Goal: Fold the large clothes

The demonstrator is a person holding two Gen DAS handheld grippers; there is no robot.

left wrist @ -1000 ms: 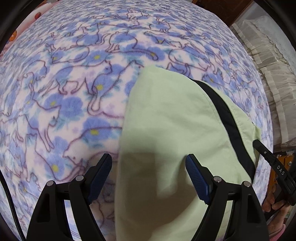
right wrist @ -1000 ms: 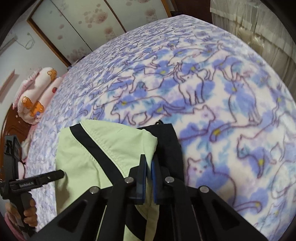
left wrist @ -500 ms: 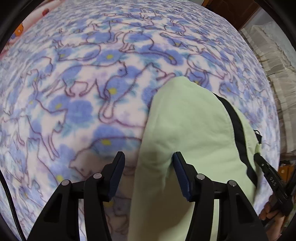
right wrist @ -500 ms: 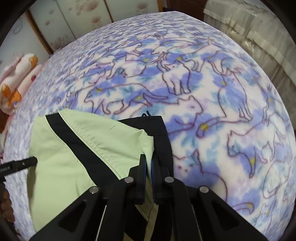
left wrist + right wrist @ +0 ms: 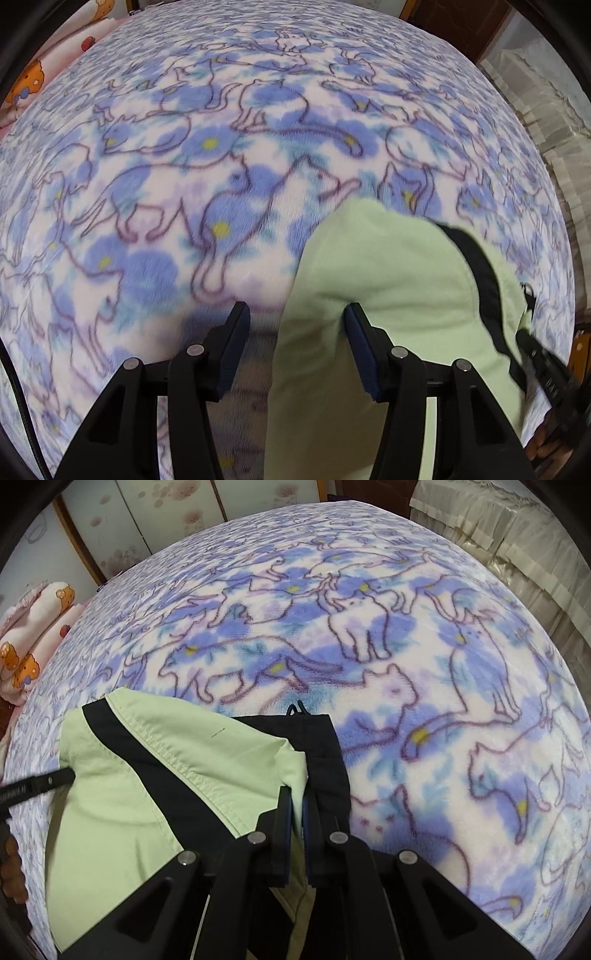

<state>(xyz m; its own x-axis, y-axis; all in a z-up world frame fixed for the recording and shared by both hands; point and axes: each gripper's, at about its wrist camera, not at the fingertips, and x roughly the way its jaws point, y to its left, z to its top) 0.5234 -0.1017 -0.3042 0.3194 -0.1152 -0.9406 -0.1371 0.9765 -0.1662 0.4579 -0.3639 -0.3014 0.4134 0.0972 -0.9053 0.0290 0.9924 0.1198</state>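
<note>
A light green garment (image 5: 388, 295) with black bands lies on a bed covered by a blue cat-print blanket (image 5: 184, 166). My left gripper (image 5: 295, 321) is open, its jaws straddling the garment's left folded edge; the right pad presses into the cloth. In the right wrist view the garment (image 5: 122, 805) shows its black band and black waistband (image 5: 325, 746). My right gripper (image 5: 297, 805) is shut on the green corner of the garment next to the waistband. The other gripper shows at the left edge (image 5: 33, 786).
The blanket (image 5: 443, 664) spreads far ahead and to the right. Pink printed pillows (image 5: 33, 642) lie at the far left. Cream ruffled curtains (image 5: 517, 535) hang at the right. Wooden-framed floral panels (image 5: 166, 517) stand behind the bed.
My left gripper has narrowed and moved onto the garment's left edge. My right gripper stayed shut on the green corner and carried it forward over the blanket.
</note>
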